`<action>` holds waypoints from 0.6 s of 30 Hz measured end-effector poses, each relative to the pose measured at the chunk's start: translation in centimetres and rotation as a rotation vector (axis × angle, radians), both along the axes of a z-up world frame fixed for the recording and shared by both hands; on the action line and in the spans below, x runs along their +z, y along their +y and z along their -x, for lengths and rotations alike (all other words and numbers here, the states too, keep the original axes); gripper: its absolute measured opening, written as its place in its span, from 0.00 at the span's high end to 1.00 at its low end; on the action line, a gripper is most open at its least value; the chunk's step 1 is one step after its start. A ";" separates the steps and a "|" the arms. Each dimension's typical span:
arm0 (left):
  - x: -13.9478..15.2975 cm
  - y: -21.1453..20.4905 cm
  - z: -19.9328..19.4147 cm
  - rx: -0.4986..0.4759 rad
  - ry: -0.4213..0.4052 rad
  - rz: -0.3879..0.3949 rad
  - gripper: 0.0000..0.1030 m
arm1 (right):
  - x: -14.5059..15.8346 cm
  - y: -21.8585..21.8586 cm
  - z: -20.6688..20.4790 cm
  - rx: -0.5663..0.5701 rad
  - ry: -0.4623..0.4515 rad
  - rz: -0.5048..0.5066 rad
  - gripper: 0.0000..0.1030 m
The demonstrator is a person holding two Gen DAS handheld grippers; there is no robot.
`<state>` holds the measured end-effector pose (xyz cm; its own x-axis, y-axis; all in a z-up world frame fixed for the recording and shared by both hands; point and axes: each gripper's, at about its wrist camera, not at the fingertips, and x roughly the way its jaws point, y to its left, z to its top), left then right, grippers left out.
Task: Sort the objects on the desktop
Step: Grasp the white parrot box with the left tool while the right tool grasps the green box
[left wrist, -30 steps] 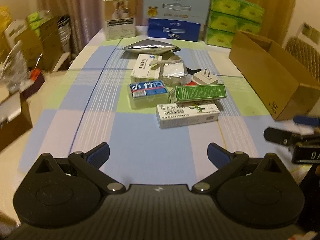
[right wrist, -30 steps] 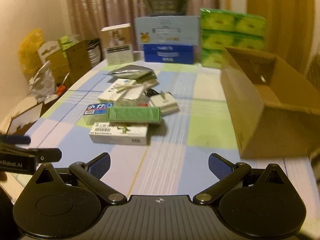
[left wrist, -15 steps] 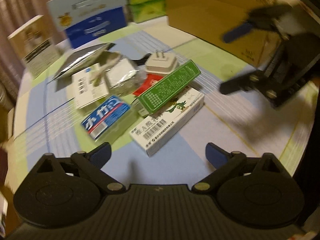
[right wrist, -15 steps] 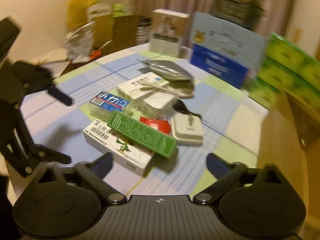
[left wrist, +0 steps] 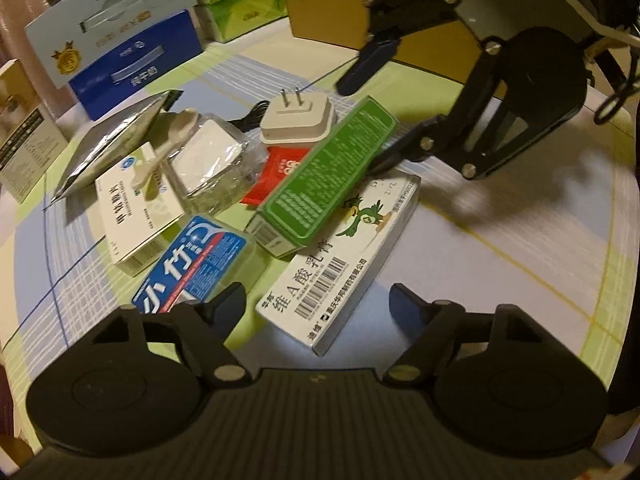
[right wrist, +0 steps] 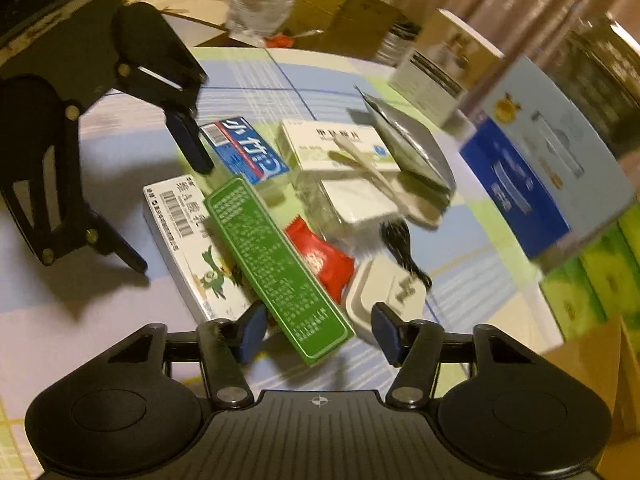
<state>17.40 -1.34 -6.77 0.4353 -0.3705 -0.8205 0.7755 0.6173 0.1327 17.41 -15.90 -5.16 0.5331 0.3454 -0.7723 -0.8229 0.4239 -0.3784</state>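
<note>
A pile of objects lies on the checked tablecloth. A green box [left wrist: 328,176] [right wrist: 276,264] rests across a white medicine box [left wrist: 340,260] [right wrist: 188,232]. Beside them are a blue floss case [left wrist: 192,264] [right wrist: 248,148], a red sachet [left wrist: 280,172] [right wrist: 320,256], a white plug adapter [left wrist: 298,118] [right wrist: 380,292], another white box [left wrist: 136,204] [right wrist: 336,144] and a silver pouch [left wrist: 112,144]. My left gripper [left wrist: 318,308] is open, straddling the white medicine box's near end. My right gripper [right wrist: 318,330] is open around the green box's near end, fingers apart from it.
An open cardboard box [left wrist: 320,4] stands at the table's right side. A blue and white carton [left wrist: 120,36] [right wrist: 536,160], green tissue packs [left wrist: 236,4] and a small printed box [left wrist: 20,128] line the far edge. Cartons and bags sit on the floor [right wrist: 320,4].
Both grippers have moved in low over the pile from opposite sides. The left now straddles the white medicine box, the right the green box. Both stay open.
</note>
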 end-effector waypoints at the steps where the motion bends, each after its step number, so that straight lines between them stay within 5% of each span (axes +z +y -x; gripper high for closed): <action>1: -0.1 -0.1 -0.1 -0.008 0.001 0.001 0.30 | 0.0 0.1 0.0 0.011 -0.004 0.008 0.55; 10: -0.2 -0.3 0.2 0.003 0.009 -0.006 0.52 | 0.3 0.3 1.1 0.003 -0.004 0.053 0.72; 18: 0.4 -1.1 3.5 0.070 0.020 -0.057 0.57 | 3.0 -2.6 2.2 -0.366 0.243 -0.104 0.74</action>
<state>13.86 -2.42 -6.37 0.4418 -0.2919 -0.8483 0.7333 0.6623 0.1540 15.26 -18.53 -2.14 0.4416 0.2501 -0.8616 -0.6715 0.7291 -0.1325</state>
